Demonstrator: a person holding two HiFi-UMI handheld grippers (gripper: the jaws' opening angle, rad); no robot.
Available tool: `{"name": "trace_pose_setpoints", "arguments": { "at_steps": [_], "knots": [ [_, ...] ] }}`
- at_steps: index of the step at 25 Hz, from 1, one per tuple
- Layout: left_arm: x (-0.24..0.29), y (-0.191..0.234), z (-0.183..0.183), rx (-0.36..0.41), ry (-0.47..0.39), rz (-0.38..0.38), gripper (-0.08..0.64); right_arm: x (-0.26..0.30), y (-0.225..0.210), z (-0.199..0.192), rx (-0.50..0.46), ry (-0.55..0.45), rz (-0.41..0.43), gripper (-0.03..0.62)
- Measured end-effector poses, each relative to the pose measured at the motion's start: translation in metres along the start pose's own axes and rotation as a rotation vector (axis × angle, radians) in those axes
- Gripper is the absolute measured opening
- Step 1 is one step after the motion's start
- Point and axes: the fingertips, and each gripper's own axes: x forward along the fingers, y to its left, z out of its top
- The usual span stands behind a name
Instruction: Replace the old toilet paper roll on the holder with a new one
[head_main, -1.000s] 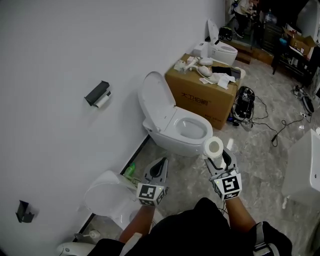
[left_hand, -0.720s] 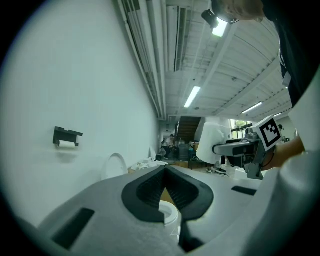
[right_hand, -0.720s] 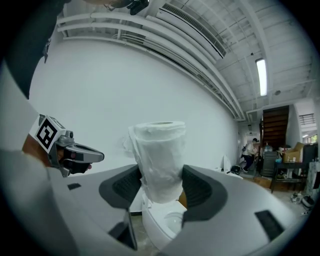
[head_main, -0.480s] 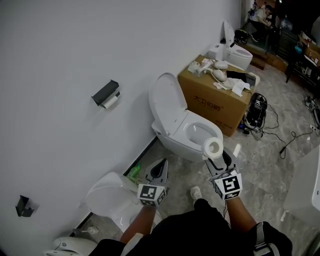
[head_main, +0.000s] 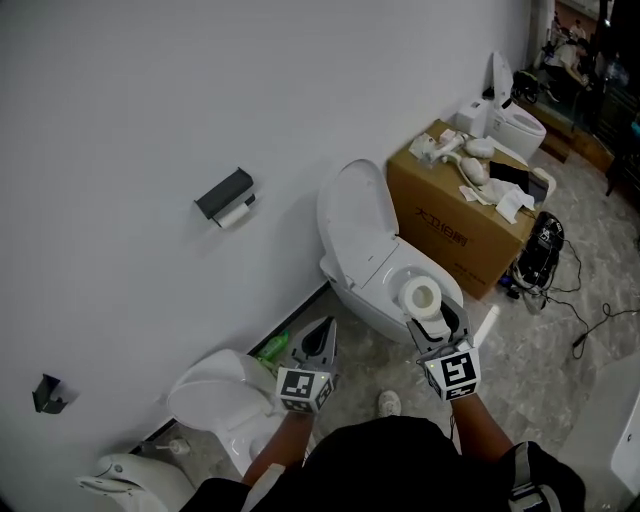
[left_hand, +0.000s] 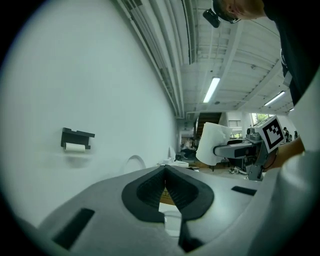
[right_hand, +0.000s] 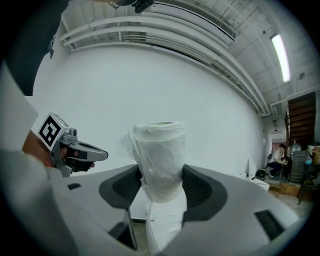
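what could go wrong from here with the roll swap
1. The right claw pinches only the lower part of the white toilet paper roll; it might tip out, perhaps toward the open white toilet.
2. The thin old roll sits on the black wall holder; the shut left claw must open first.

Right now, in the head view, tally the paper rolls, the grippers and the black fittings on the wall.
Paper rolls: 2, old roll, new roll
Grippers: 2, left gripper, right gripper
Black wall fittings: 2, holder, bracket
Total: 6
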Motion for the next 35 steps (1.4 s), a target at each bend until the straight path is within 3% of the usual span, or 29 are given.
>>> {"name": "trace_pose_setpoints", "arguments": {
  "at_steps": [15, 24, 35],
  "knots": [
    [0.035, 0.04, -0.003, -0.016, 0.02, 0.221, 0.0, 0.087, -0.027, -0.002, -0.011, -0.043, 0.195, 0.25],
    [0.019, 0.098, -0.003, -0.028, 0.023, 0.342, 0.0, 0.146, 0.0, -0.001, 0.008, -0.044, 0.284, 0.25],
    [0.026, 0.195, 0.009, -0.043, -0.024, 0.373, 0.0, 0.241, 0.055, 0.036, 0.006, -0.09, 0.342, 0.25]
  ]
}}
